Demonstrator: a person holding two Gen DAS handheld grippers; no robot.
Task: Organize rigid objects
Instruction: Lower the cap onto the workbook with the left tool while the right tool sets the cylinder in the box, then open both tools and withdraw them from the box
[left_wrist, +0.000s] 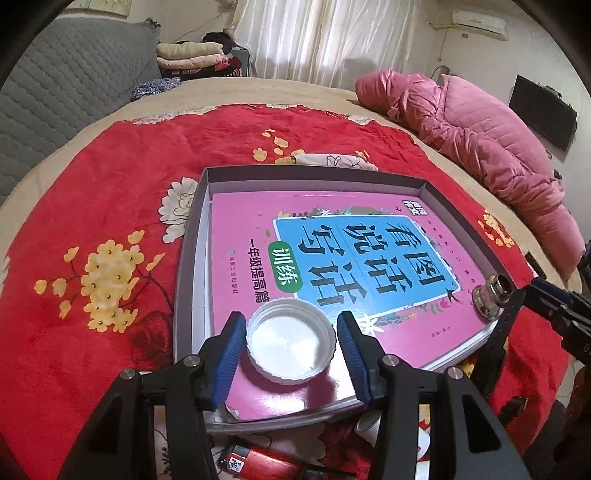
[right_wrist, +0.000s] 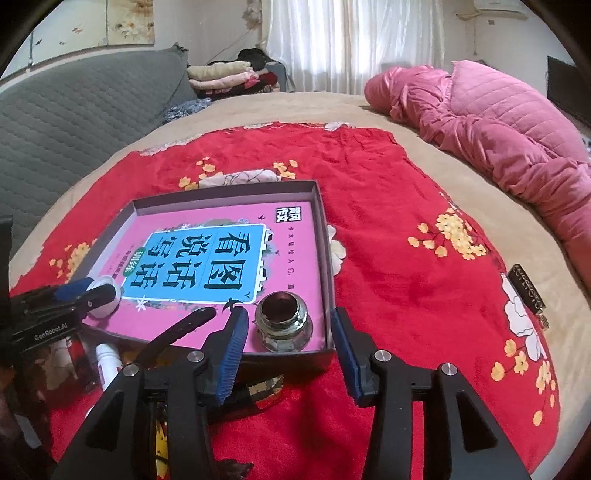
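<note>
A shallow dark box lies on the red flowered blanket with a pink book inside it. On the book's near edge sits a white bottle cap, hollow side up. My left gripper has both blue pads against the cap's sides. A metal nut stands in the near right corner of the box. My right gripper straddles the nut with a gap on each side, its right finger outside the box wall. The left gripper with the cap shows at the left edge of the right wrist view.
A red lighter and a small white bottle lie in front of the box. A black strap-like object leans over the box's near edge. A pink quilted coat lies at the back right, a dark tag to the right.
</note>
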